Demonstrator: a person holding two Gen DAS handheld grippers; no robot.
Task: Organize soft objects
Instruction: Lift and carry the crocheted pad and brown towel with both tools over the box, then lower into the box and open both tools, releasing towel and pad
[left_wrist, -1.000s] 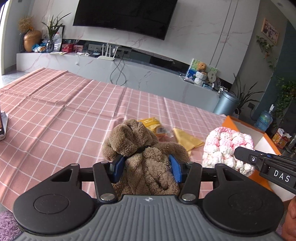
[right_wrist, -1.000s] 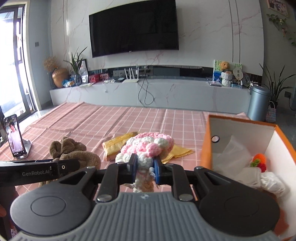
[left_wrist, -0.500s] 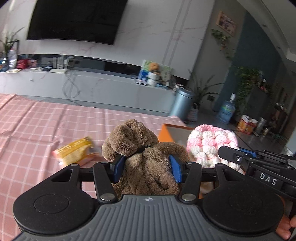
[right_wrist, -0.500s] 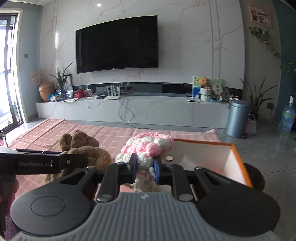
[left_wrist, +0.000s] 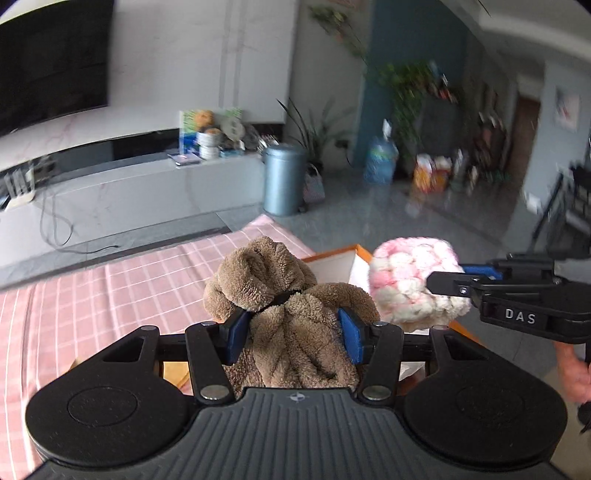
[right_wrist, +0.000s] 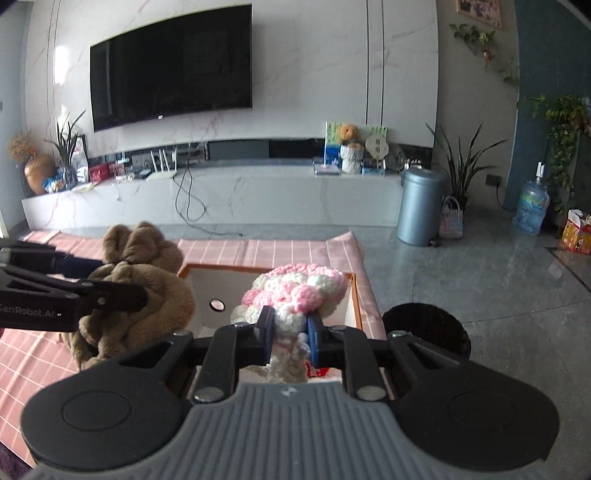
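In the left wrist view, the left tongs (left_wrist: 291, 334) are clamped on a brown plush toy (left_wrist: 288, 317), whose fuzzy body fills the gap between the two blue pads (left_wrist: 236, 334) and bulges up above them. The toy is held up over the edge of a surface covered with a pink checked cloth (left_wrist: 110, 295). Just to the right, the right tongs (left_wrist: 448, 284) reach in from the side, gripping a pink and white knitted toy (left_wrist: 413, 280), and part of the person's hand (left_wrist: 570, 373) shows below them at the frame edge. Behind both toys, the rim of an orange box (left_wrist: 332, 254) shows. In the right wrist view, the right tongs (right_wrist: 290, 334) are pinched narrowly on the knitted toy (right_wrist: 295, 291), with its lumpy top spreading above the pads. It hangs over the open orange box (right_wrist: 356, 299), whose white inside wall is visible. To the left, the left tongs (right_wrist: 140, 295) come in holding the brown plush toy (right_wrist: 140, 280) beside the box's left edge, above the pink checked cloth (right_wrist: 258, 247). A grey bin (right_wrist: 421, 206) stands on the floor beyond the surface.
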